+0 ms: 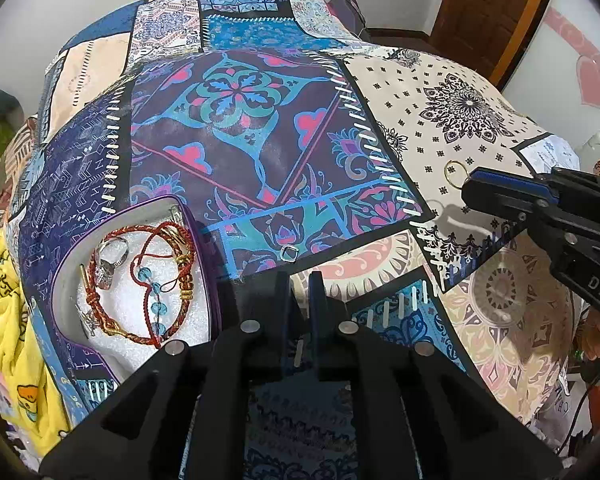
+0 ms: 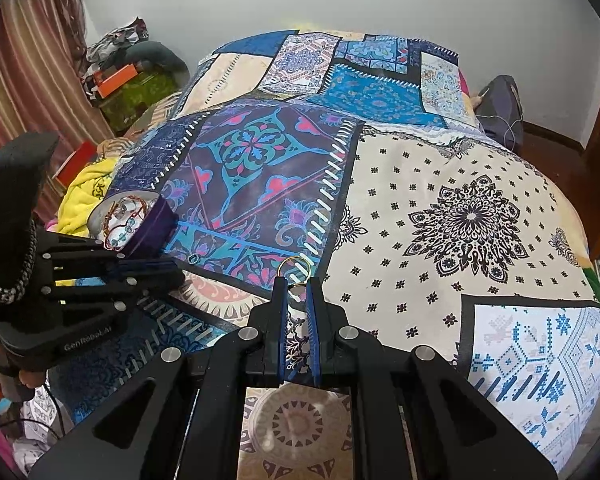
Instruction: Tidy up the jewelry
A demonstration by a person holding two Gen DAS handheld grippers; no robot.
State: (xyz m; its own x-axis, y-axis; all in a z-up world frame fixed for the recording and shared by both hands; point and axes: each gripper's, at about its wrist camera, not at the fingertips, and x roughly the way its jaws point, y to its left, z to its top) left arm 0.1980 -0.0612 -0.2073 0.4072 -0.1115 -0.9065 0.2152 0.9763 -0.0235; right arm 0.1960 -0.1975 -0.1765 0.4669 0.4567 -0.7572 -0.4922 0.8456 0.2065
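Observation:
My left gripper [image 1: 300, 278] is shut with nothing between its tips, pointing steeply down at the patchwork bedspread [image 1: 236, 128]. A small silver ring [image 1: 289, 254] lies on the cloth just beyond its fingertips, apart from them. To the left stands an open purple-rimmed jewelry box [image 1: 205, 256] on white padding, holding red and gold braided bracelets [image 1: 140, 328], a blue-beaded cord and a silver ring [image 1: 114, 254]. My right gripper [image 2: 296, 286] is shut on a thin gold ring [image 2: 296, 267], held just above the cloth. It also shows from the left wrist as the right gripper [image 1: 470, 190] with the gold ring [image 1: 456, 171].
A yellow blanket [image 1: 8, 320] is bunched at the bed's left edge beside the box. Beyond the bed are a wooden door [image 1: 488, 8], a striped curtain [image 2: 16, 64], a dark bag [image 2: 500, 100] on the floor and cluttered boxes [image 2: 116, 80]. The left gripper [image 2: 178, 274] sits near the box [image 2: 152, 228].

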